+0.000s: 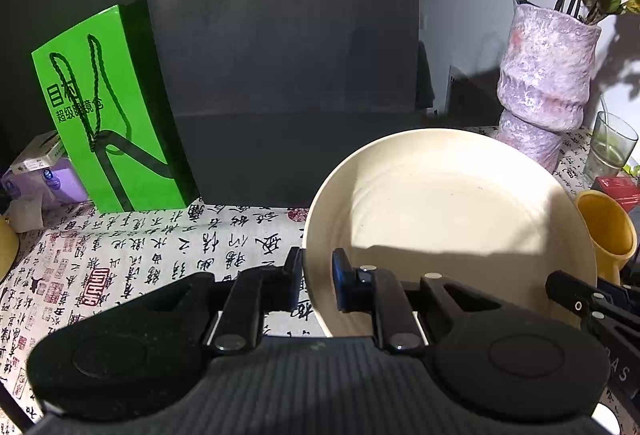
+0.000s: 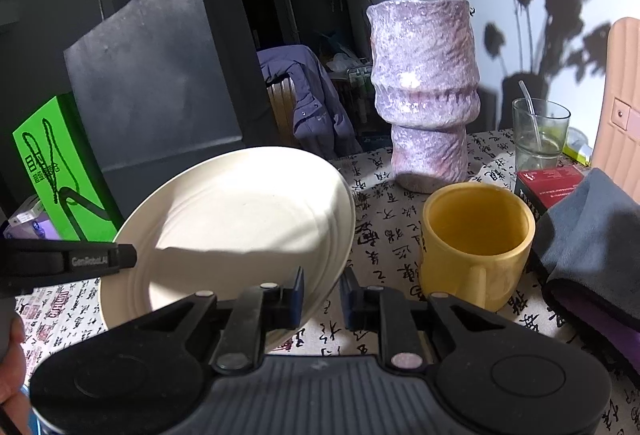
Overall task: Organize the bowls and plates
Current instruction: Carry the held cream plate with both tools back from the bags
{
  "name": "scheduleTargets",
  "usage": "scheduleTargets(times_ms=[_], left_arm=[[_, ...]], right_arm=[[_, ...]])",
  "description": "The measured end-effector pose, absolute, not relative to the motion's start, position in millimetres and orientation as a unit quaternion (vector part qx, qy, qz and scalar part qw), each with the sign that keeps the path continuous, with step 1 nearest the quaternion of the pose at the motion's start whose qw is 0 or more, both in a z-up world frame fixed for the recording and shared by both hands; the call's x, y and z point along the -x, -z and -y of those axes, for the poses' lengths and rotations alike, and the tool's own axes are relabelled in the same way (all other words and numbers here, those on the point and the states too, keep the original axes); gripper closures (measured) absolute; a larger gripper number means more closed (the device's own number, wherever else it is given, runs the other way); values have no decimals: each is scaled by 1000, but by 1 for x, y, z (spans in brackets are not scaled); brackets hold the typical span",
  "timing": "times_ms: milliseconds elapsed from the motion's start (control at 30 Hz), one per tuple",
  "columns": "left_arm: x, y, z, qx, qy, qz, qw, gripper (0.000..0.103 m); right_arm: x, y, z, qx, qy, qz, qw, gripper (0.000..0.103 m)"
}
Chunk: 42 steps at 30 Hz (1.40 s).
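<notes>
A cream plate (image 1: 448, 219) is held tilted above the calligraphy tablecloth (image 1: 160, 247). My left gripper (image 1: 318, 281) is shut on its left rim, one finger outside and one inside. In the right wrist view the same plate (image 2: 240, 219) has its right rim between the fingers of my right gripper (image 2: 322, 299), which straddle the rim with a small gap on the right side. The right gripper shows at the plate's far edge in the left wrist view (image 1: 576, 295), and the left gripper shows at the left in the right wrist view (image 2: 124, 255).
A yellow mug (image 2: 476, 239) stands right of the plate. Behind it are a purple vase (image 2: 424, 95) with dried roses, a drinking glass (image 2: 540, 135), a red box (image 2: 548, 183) and a grey cloth (image 2: 592, 235). A black paper bag (image 1: 280, 67) and green bag (image 1: 104, 107) stand at the back left.
</notes>
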<state>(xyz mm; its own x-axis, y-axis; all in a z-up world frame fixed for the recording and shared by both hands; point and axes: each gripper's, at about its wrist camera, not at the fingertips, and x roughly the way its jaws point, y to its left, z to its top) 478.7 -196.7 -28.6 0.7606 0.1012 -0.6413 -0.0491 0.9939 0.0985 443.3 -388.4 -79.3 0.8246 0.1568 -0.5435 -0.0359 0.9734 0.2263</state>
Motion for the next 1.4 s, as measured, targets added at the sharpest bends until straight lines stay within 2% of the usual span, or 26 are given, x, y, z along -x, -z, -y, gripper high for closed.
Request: scheduleTargets(times_ms=[1400], left_arm=[[-377,-29,189,-31,-29,-303,952,87]], right_arm=[[-343,24,386,-106,-46,-255,960,86]])
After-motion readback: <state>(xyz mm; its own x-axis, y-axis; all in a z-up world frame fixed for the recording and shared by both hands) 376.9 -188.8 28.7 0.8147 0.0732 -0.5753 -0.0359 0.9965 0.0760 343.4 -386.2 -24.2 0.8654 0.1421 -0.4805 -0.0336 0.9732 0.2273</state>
